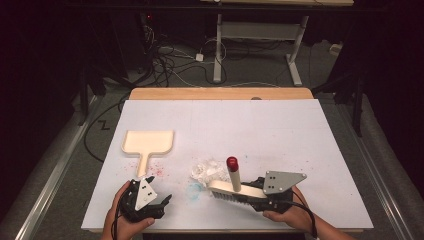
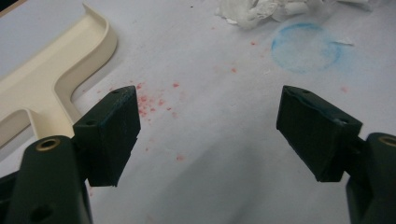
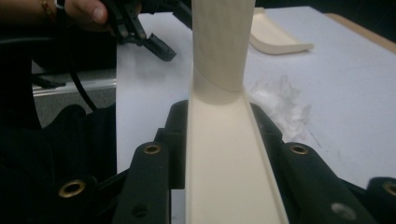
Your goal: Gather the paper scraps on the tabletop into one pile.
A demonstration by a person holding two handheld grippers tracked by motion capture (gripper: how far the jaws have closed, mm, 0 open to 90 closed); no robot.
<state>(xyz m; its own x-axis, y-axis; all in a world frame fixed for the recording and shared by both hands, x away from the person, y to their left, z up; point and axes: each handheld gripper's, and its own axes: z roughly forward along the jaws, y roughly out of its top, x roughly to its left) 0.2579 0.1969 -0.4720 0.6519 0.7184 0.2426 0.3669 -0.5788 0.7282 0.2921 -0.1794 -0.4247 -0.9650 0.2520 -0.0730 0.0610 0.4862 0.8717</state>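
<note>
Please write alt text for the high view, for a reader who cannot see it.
On a white table, the right hand-held gripper clamps a cream brush with a red-tipped handle beside crumpled white scraps. The left hand-held gripper is open just below the handle of a cream dustpan, near scattered red specks and a blue ring stain.
</note>
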